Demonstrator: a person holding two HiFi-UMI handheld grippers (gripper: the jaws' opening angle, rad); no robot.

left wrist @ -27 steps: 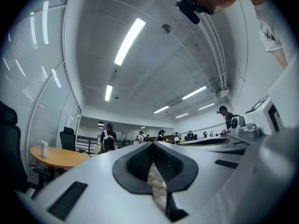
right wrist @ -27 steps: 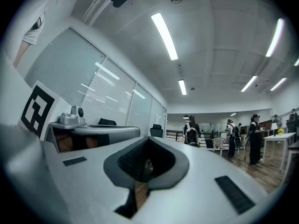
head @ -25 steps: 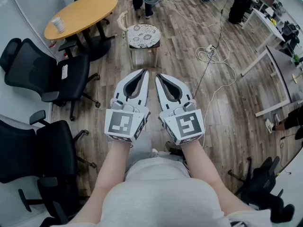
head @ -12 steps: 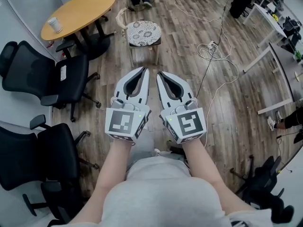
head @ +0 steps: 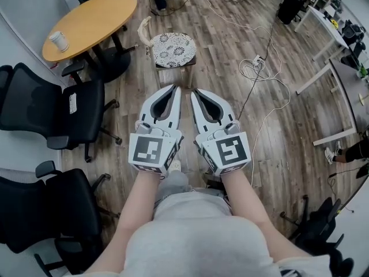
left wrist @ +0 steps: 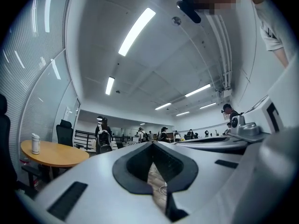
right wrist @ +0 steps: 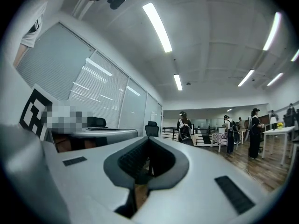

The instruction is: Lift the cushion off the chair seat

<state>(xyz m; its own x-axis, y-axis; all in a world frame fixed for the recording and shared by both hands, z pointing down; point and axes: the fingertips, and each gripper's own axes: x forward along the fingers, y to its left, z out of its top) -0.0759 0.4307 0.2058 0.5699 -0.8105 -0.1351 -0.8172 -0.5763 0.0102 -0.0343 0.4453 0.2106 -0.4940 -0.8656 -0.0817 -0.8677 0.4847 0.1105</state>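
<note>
A round white cushion (head: 173, 49) with a dark flower pattern lies on the seat of a small wooden chair (head: 145, 29), up the middle of the head view. Both grippers are held out side by side, pointing at it and a short stretch of floor short of it. The left gripper (head: 175, 88) is shut with nothing between its jaws. Just to its right, the right gripper (head: 195, 91) is also shut and empty. In the left gripper view the left gripper (left wrist: 152, 143) shows its jaws meeting at the tip. The right gripper (right wrist: 148, 139) looks the same in its own view.
A round wooden table (head: 86, 19) with a white cup (head: 58, 40) stands to the chair's left. Black office chairs (head: 46, 111) line the left side. Cables (head: 262, 68) trail over the wood floor at right, near white desk frames (head: 328, 68). People stand far off.
Both grippers have moved forward together towards the chair, still shut. The cushion now sits nearer their tips, and the table has slid towards the left edge of the view.
</note>
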